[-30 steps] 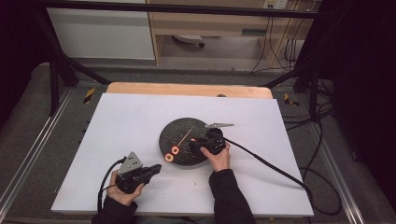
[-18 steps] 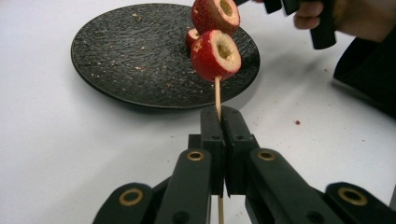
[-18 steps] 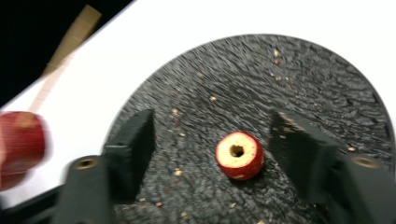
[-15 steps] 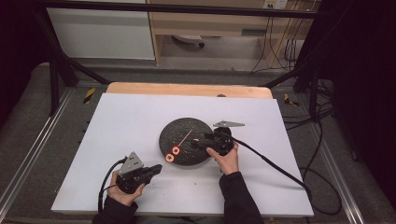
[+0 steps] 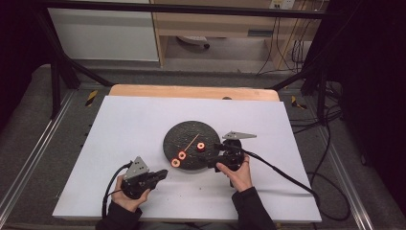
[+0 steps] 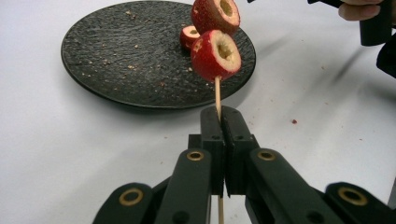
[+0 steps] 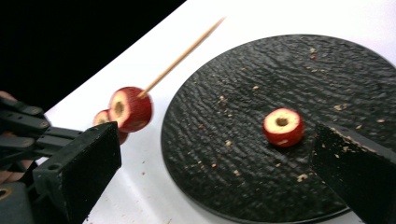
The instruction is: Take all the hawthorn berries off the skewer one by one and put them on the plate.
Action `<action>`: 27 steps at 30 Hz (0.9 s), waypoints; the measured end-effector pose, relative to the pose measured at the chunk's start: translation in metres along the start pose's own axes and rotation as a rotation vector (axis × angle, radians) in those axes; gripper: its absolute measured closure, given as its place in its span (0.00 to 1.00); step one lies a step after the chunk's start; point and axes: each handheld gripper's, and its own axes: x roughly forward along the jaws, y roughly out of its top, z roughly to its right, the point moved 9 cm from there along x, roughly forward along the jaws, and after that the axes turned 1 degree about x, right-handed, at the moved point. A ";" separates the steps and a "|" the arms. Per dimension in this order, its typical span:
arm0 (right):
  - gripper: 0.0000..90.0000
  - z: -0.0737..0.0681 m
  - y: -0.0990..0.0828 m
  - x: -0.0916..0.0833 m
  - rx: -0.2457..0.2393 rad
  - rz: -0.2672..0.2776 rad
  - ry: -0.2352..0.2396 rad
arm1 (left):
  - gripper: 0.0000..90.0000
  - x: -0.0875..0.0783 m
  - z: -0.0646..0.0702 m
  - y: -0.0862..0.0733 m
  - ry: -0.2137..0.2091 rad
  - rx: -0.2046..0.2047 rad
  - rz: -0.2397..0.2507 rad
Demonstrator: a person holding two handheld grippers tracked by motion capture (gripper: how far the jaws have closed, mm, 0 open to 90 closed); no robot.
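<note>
A dark round plate [image 5: 191, 143] sat in the middle of a white table [image 5: 124, 124], with crumbs scattered over it and 1 cored red fruit [image 7: 283, 127] lying loose on it. The left gripper [image 6: 219, 121] was clamped tight on a thin wooden skewer [image 6: 217, 95] that carried 2 more red fruits [image 6: 215, 55] and reached out over the plate's near edge. The skewer's lower end was hidden behind the shut jaws. The right gripper [image 7: 210, 158] hung just above the plate beside the loose fruit; its jaws had just been opening and stood wide, with nothing pressed between them. Its right jaw was cut off at the frame's edge. A cable [image 5: 282, 167] trailed from it across the table.
</note>
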 end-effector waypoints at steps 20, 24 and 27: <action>0.19 -0.019 -0.010 0.006 0.009 0.035 0.092 | 0.98 0.009 0.015 0.000 -0.031 0.028 -0.011; 0.25 -0.022 -0.011 0.007 0.007 0.040 0.122 | 0.98 0.011 0.019 0.001 -0.038 0.034 -0.014; 0.31 -0.024 -0.012 0.008 0.015 0.038 0.138 | 0.98 0.014 0.023 0.002 -0.044 0.040 -0.016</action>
